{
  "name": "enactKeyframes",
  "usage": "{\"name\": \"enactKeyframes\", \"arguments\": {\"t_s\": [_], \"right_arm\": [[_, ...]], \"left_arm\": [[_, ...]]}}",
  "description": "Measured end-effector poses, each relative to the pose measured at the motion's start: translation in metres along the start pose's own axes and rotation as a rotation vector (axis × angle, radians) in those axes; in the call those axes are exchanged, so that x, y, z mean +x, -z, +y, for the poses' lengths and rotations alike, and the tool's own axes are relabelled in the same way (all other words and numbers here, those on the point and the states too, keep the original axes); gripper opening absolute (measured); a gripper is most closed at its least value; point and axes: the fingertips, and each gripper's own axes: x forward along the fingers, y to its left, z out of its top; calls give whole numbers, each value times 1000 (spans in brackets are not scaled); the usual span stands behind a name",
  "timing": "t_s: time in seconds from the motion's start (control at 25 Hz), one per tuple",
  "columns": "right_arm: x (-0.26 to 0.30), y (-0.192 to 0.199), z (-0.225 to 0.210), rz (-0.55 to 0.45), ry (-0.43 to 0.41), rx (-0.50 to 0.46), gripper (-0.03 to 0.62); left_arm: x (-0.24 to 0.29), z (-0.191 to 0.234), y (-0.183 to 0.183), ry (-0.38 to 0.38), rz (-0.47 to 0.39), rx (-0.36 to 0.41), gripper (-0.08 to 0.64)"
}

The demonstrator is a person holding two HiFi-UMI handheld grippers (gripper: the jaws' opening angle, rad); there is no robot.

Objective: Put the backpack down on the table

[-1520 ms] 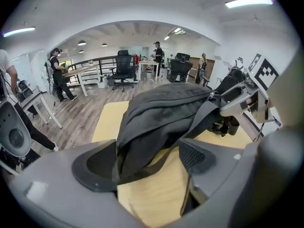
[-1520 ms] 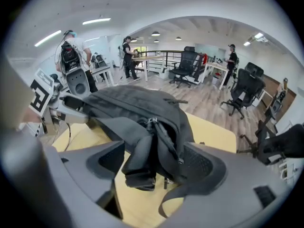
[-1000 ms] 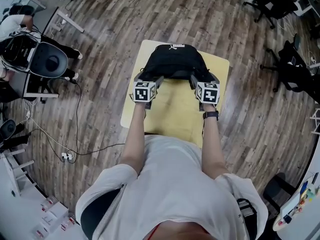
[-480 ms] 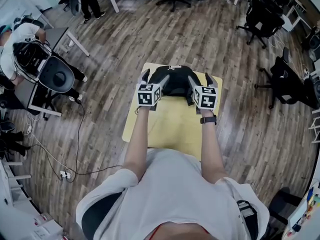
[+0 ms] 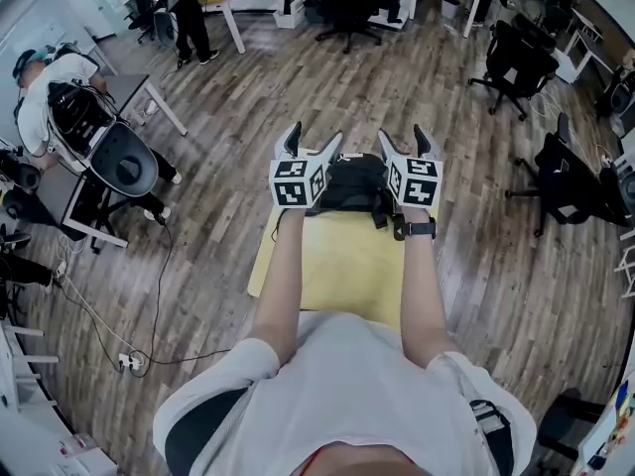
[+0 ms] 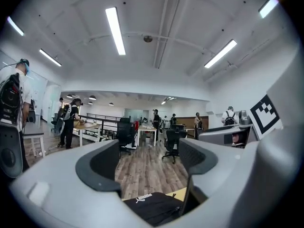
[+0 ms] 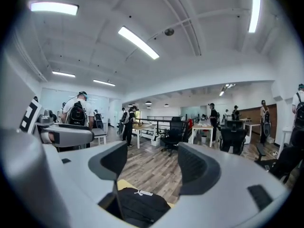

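A black backpack lies on the far end of the small yellow table. My left gripper is raised above the backpack's left side, open, with nothing between its fingers. My right gripper is raised above its right side, also open and empty. In the left gripper view the gripper points out over the room, with the backpack and a strip of table low in the picture. The right gripper view shows that gripper above the backpack in the same way.
Wood floor surrounds the table. A person with a backpack stands by a desk and round chair at the left. Black office chairs stand far right, another at the right edge. A cable trails on the floor at the left.
Both grippers have lifted up off the backpack's near corners and now point out over the room. The backpack stays on the table. My head has tilted up.
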Motion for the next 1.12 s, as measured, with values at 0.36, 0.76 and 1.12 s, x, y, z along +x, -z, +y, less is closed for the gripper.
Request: {"name": "enactKeyframes", "arguments": {"t_s": [0.36, 0.76, 1.12], "right_arm": [[-10, -72, 0, -125, 70, -59, 261], [-19, -87, 5, -162, 89, -23, 140], [-18, -76, 19, -145, 73, -3, 62]], "left_arm": [[-3, 3, -53, -62, -83, 61, 311], [-15, 6, -77, -99, -145, 98, 169], [-22, 6, -72, -87, -141, 89, 93]]}}
